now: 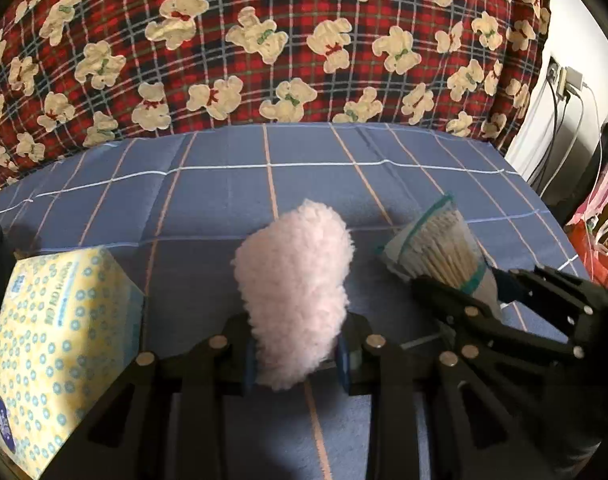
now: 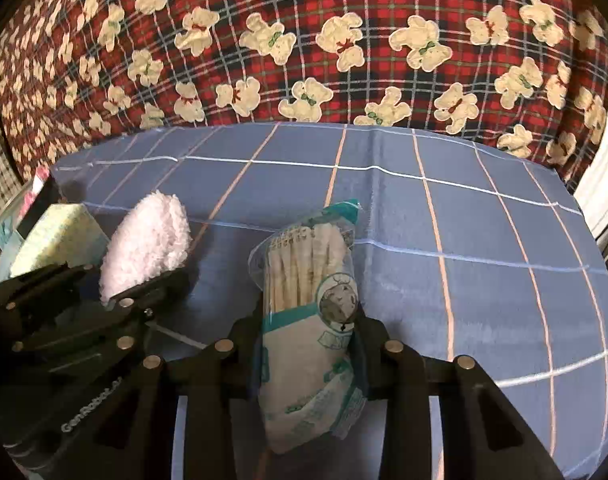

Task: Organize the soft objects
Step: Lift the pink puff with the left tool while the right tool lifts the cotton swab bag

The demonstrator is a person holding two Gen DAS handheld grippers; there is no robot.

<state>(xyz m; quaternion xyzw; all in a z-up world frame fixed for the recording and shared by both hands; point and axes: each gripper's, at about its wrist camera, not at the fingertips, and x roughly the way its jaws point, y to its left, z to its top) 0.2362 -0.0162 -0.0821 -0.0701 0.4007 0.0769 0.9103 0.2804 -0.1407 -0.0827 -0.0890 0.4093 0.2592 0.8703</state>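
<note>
Fluffy pink plush pad (image 1: 293, 296), glossy plastic swab bag (image 2: 316, 344), matt quilted blue cloth (image 2: 484, 248), paper-wrapped tissue pack (image 1: 59, 344)

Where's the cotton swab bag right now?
The cotton swab bag is clamped in the right tool, above the blue checked bedding, right of the pink fluffy pad.

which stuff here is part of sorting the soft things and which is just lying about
Part of the job:
- pink fluffy pad, held in the left tongs
- bag of cotton swabs, held in the right tongs
- tissue pack, resting on the blue checked sheet

Just lying about:
- teddy-bear plaid blanket
- wall socket with cables
</note>
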